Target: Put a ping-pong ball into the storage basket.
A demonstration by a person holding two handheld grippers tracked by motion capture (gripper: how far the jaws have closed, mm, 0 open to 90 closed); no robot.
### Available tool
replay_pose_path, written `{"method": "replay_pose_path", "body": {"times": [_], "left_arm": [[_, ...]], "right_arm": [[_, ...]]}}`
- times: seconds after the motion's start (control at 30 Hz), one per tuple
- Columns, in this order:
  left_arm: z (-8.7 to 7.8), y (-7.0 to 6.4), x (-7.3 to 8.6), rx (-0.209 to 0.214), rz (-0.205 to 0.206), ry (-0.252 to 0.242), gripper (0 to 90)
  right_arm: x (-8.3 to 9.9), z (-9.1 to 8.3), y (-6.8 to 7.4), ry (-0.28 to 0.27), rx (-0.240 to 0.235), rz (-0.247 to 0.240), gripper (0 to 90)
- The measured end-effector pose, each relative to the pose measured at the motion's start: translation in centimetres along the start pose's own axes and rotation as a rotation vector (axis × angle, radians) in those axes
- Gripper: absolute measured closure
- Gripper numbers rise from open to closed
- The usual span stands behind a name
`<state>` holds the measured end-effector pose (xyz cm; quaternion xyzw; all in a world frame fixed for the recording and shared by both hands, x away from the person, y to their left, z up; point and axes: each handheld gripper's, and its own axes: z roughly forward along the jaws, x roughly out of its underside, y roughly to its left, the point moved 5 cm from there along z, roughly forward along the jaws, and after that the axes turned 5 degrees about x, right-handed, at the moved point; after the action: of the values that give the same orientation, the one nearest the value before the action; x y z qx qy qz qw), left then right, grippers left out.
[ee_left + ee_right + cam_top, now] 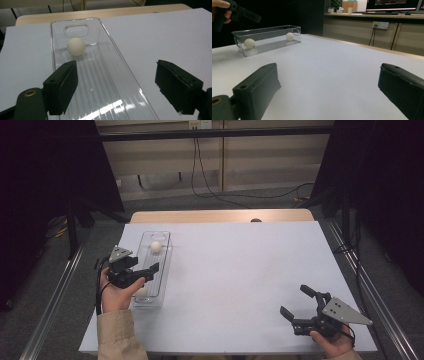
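A clear plastic tray (166, 251) lies lengthwise at the left of the white table. One white ball (156, 247) rests at its far end and a second white ball (141, 292) at its near end. My left gripper (147, 265) hovers open over the tray's middle with nothing between its jaws. In the left gripper view the tray (100, 75) runs away from me with the far ball (75, 46) ahead of the jaws. My right gripper (292, 299) is open and empty at the front right. From there I see the tray (269, 37), both balls (249, 43) (290, 36) and the left gripper (244, 13) above them.
A white sheet (240, 270) covers most of the wooden table (220, 215). Metal rails (55, 295) run along both sides on the floor, and cables (210, 190) trail behind. A counter with monitors (392, 5) stands beyond the table in the right gripper view.
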<state>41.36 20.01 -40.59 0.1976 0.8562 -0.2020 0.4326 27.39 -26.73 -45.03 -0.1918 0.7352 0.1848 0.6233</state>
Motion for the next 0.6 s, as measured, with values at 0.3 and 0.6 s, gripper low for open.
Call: {"method": "replay_pose_path", "body": {"times": [0.3, 0.6], "left_arm": [[-0.6, -0.4, 0.9, 0.031, 0.022, -0.059, 11.2], [-1.1, -1.5, 1.6, 0.082, 0.049, -0.121, 7.7]], "right_arm": [[0.0, -0.1, -0.2, -0.001, 0.005, 0.006, 2.6], [0.1, 0.0, -0.2, 0.004, 0.006, 0.005, 2.6]]}}
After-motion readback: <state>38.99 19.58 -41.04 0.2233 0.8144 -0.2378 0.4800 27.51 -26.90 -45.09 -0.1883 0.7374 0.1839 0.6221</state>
